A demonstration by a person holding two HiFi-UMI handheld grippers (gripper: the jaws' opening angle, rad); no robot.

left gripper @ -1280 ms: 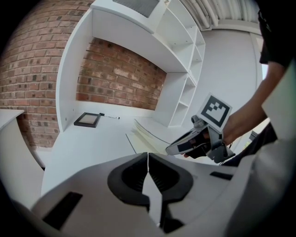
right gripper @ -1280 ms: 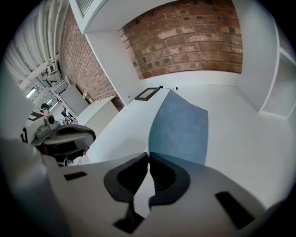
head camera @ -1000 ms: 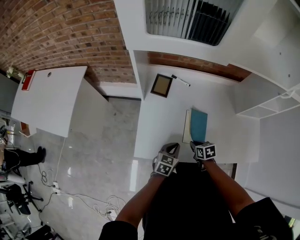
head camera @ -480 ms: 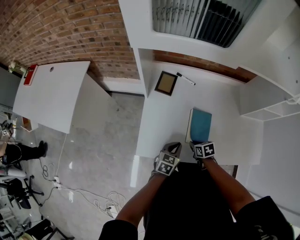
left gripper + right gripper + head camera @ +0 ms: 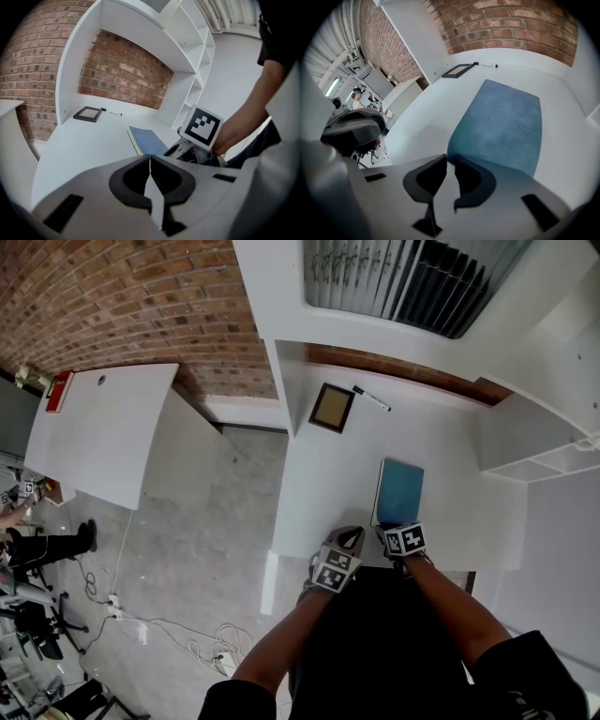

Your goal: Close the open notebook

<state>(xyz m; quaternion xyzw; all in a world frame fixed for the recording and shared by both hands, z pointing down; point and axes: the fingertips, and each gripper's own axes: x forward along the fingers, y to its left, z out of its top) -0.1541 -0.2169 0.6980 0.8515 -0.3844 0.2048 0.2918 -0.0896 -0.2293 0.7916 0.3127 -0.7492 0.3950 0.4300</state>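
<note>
Left gripper (image 5: 349, 538): being held clenched, jaws together with nothing between them, over the near edge of the desk (image 5: 319, 474).

Right gripper (image 5: 391, 529): being held released. Its jaws are standing slightly apart and have just been opening. In the right gripper view the near corner of the notebook (image 5: 501, 124) is being met just at the jaw tips (image 5: 451, 159). The pads are not being pressed on it, and nothing is being seen deeper between them.

Notebook (image 5: 400, 491): being found closed, blue cover up, flat on the desk in front of the right gripper. A pale page edge is being shown along its left side.

Obstructions:
- In the head view the notebook's near edge is being covered by the right gripper.
- In the right gripper view the near stretch of the cover is being cut off by the gripper body.
- In the left gripper view the notebook's (image 5: 147, 139) near end is being hidden behind both grippers. Only the marker cube (image 5: 201, 126) of the right gripper is being shown clearly there.
- The content of the frame (image 5: 332, 408) and the details of the pen (image 5: 372, 398) are too small to be made out.

Count: one notebook, one frame, one pen, two grippers. The frame and pen are lying near each other at the desk's far end, well apart from the notebook.
</note>
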